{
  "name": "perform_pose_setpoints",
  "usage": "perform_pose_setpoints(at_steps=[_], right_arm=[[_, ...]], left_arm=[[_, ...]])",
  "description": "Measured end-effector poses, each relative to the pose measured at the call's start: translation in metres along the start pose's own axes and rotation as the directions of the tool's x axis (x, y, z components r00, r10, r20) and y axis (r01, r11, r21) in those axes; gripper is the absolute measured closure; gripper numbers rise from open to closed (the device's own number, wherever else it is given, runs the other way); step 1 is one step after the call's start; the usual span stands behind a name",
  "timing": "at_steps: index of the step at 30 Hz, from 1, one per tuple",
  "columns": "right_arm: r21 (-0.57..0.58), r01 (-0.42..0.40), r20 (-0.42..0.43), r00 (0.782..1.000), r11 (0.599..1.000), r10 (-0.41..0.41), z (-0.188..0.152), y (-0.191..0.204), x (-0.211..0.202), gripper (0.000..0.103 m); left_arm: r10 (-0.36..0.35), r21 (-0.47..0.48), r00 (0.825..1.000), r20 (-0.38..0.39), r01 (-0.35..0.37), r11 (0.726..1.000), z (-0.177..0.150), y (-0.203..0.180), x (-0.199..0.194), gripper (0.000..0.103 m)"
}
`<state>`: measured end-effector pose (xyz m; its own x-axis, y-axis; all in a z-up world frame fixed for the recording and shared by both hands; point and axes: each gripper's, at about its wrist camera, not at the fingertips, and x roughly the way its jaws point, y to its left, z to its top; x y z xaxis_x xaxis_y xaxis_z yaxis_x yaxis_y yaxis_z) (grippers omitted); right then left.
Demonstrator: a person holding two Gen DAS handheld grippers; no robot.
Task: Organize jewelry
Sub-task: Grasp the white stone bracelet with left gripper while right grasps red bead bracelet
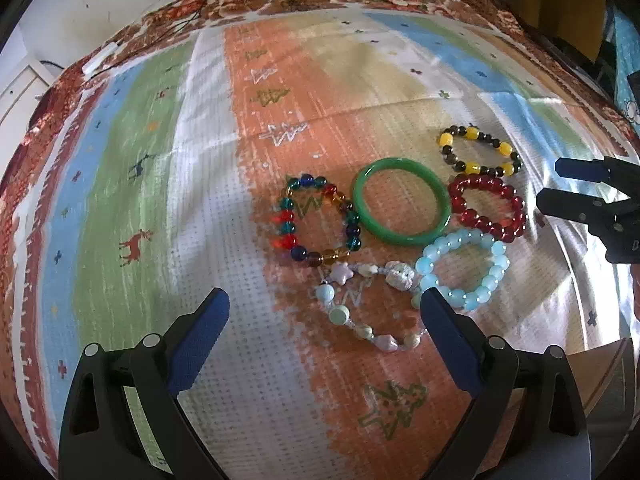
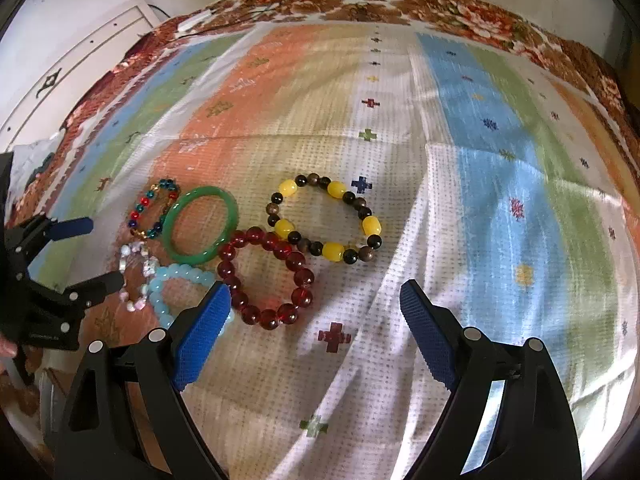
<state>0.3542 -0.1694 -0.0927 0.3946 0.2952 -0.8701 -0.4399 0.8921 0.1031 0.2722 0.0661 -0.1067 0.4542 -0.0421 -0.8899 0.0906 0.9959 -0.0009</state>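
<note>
We find both the left gripper (image 1: 324, 304) and right gripper (image 2: 316, 296) wide open and empty; we advise pinching the red bracelet (image 2: 265, 278) by one bead run, clear of its neighbours.

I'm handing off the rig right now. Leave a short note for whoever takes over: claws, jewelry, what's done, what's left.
Left claw: open, empty, over the pastel charm bracelet.
Right claw: open, empty, near the red bead bracelet.
All six pieces lie clustered on the striped cloth: those two, multicolor bracelet, green bangle, yellow-and-dark bracelet, pale blue bracelet.
Done: nothing visibly sorted.
Left: all six.
</note>
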Motion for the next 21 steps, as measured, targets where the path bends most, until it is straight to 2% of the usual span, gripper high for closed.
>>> perform_pose_setpoints(at_steps=[6, 12, 15, 18, 21], right_arm=[[-0.013, 0.015, -0.017, 1.0, 1.0, -0.016, 0.002, 0.002, 0.011, 0.016], [-0.039, 0.102, -0.032, 0.994, 0.994, -0.103, -0.001, 0.001, 0.023, 0.016], [-0.026, 0.104, -0.051, 0.993, 0.994, -0.106, -0.002, -0.003, 0.027, 0.016], [0.066, 0.05, -0.088, 0.995, 0.997, -0.044, -0.004, -0.016, 0.032, 0.016], [0.053, 0.052, -0.089, 0.995, 0.997, -0.047, -0.004, -0.014, 0.033, 0.016]], left_arm=[[0.001, 0.011, 1.0, -0.024, 0.0, 1.0, -0.002, 0.001, 0.01, 0.009], [0.012, 0.03, 0.998, -0.054, -0.011, 0.999, -0.003, 0.005, 0.023, 0.012], [0.015, 0.03, 0.998, -0.056, -0.013, 0.999, -0.002, 0.005, 0.024, 0.013], [0.02, 0.028, 0.998, -0.06, -0.018, 0.999, -0.002, 0.005, 0.025, 0.013], [0.018, 0.03, 0.998, -0.054, -0.017, 0.999, -0.003, 0.005, 0.025, 0.017]])
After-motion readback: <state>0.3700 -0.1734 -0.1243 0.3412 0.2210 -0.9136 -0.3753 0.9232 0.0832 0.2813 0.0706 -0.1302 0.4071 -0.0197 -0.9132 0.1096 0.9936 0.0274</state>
